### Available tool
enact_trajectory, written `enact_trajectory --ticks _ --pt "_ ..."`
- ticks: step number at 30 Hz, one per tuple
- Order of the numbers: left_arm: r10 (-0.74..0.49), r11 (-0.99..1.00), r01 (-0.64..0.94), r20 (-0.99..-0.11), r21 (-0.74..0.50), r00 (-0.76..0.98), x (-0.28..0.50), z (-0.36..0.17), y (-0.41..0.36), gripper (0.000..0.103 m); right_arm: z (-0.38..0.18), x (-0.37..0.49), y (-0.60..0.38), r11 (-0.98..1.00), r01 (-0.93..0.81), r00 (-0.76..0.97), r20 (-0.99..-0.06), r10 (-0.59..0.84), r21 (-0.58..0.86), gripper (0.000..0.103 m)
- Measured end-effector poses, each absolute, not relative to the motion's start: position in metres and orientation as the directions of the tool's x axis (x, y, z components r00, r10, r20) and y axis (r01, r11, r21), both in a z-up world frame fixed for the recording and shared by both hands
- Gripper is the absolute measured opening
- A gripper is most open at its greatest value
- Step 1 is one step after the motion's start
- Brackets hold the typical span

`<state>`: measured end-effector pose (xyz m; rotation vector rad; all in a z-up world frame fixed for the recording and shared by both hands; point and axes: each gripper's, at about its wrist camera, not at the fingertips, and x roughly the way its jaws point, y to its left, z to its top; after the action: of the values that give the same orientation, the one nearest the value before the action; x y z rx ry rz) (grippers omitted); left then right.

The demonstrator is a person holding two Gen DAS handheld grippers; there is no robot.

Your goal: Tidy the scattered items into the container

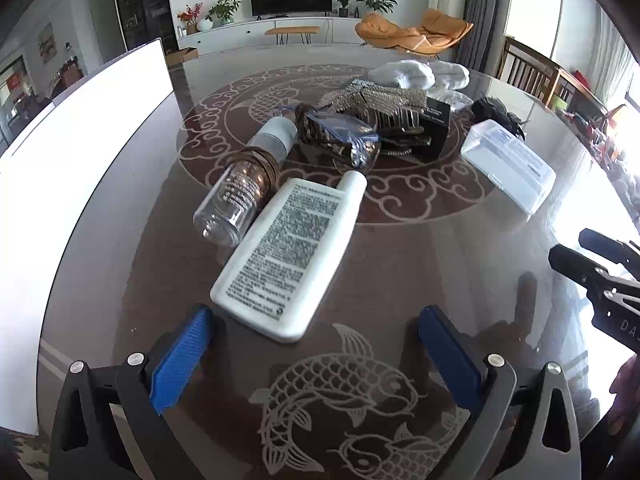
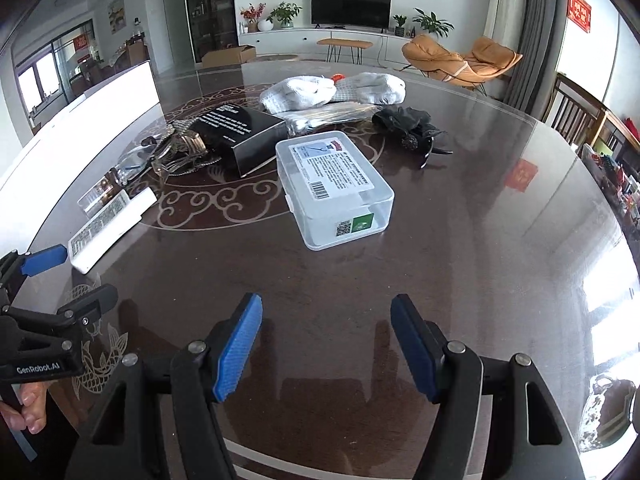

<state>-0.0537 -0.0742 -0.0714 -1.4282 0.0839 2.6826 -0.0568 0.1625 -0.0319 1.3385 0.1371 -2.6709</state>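
Left tool (image 1: pixel 316 322) agape, right tool (image 2: pixel 326 314) agape, both angled downward

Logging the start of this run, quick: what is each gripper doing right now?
Left gripper: open, holding nothing; the white bottle lies just ahead of it.
Right gripper: open, holding nothing, over bare table.

Dark glossy table (image 2: pixel 460 200), koi pattern; black TV (image 2: pixel 351 6) on white wall; orange lounge chair (image 2: pixel 460 62); bright window right.
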Motion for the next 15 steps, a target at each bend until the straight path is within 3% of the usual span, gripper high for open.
enact_trajectory --ticks 15 --pt "0.103 -0.982 -0.189 -0.826 0.004 -0.554 -0.107 -0.071 -0.052 0.103 -0.042 -0.078 0.162 -0.985 0.17 -0.572 -0.815 -0.091 -0.009 0.068"
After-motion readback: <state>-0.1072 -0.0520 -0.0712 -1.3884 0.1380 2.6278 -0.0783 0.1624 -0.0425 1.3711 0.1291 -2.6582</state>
